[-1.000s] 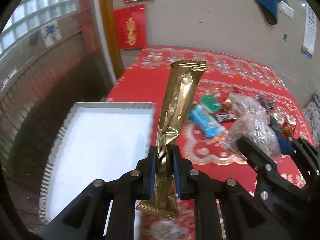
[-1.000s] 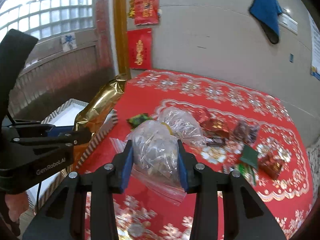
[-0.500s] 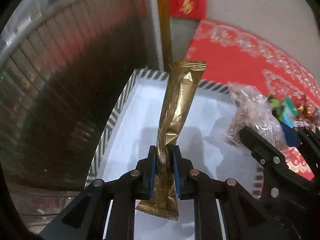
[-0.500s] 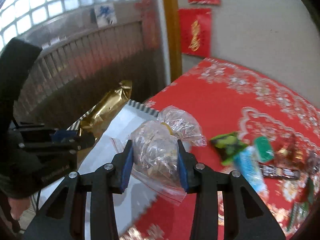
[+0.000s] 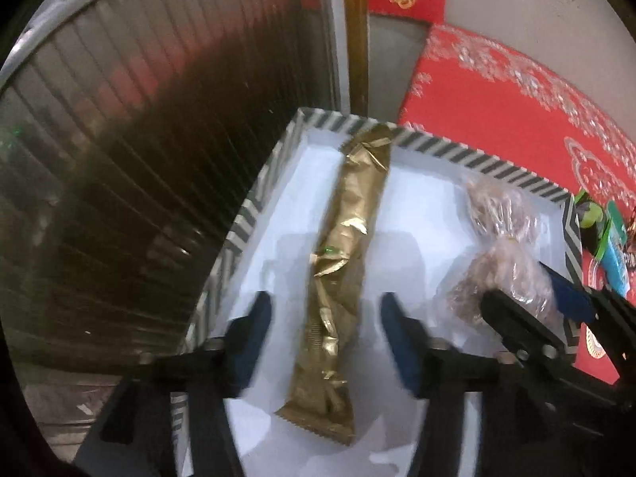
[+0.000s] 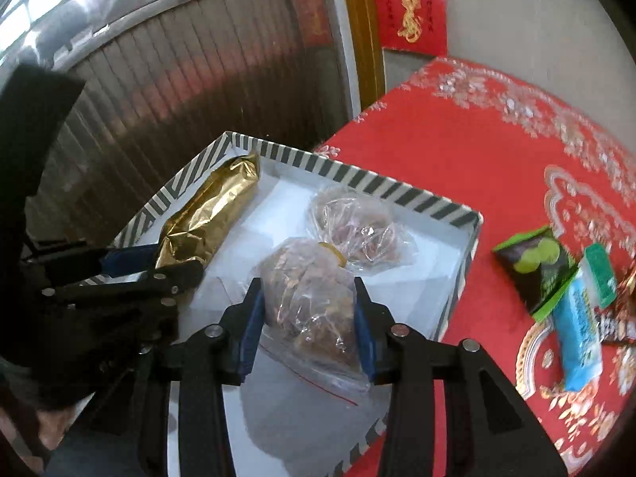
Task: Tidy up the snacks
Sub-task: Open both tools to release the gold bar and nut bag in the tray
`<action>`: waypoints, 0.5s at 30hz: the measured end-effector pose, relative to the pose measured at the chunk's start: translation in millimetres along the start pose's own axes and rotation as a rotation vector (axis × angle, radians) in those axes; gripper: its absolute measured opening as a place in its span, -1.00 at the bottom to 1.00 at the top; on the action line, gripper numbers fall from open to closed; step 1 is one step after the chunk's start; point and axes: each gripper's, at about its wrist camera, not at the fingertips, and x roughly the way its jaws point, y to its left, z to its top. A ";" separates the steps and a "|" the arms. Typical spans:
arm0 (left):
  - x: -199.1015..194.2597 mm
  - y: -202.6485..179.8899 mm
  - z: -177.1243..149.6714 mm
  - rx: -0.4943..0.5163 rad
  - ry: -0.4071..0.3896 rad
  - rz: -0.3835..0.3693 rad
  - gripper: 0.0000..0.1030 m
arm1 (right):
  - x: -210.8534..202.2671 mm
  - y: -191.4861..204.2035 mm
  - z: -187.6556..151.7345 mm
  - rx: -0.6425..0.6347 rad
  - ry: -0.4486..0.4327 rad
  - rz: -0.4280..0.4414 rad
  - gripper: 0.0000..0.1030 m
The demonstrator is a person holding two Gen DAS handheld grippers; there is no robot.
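Observation:
A long gold packet (image 5: 349, 262) lies flat in the white box with the striped rim (image 5: 457, 155). My left gripper (image 5: 322, 318) straddles it; the jaws are opening and stand clear of the packet on both sides. In the right wrist view the gold packet (image 6: 210, 214) lies along the box's left wall (image 6: 171, 194), by the left gripper (image 6: 159, 264). My right gripper (image 6: 307, 298) holds a clear bag of brown snacks (image 6: 314, 290) over the box floor. Its jaws are opening slightly, but the pads still touch the bag. The bag's far end (image 6: 357, 230) rests in the box.
Loose snacks lie on the red patterned tablecloth (image 6: 457, 151) right of the box: a green packet (image 6: 532, 266), a teal one (image 6: 600, 274) and a light blue one (image 6: 576, 330). A ribbed panel wall (image 6: 198, 91) stands close behind and left of the box.
Both grippers swung left from the tablecloth and sank over the box. The left jaws opened and let go of the gold packet, which dropped flat into the box. The right still carries the bag.

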 end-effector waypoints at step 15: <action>-86.9 -43.1 -31.8 0.030 -0.178 -0.062 0.58 | -124.0 -42.7 -46.4 0.042 -0.187 -0.063 0.19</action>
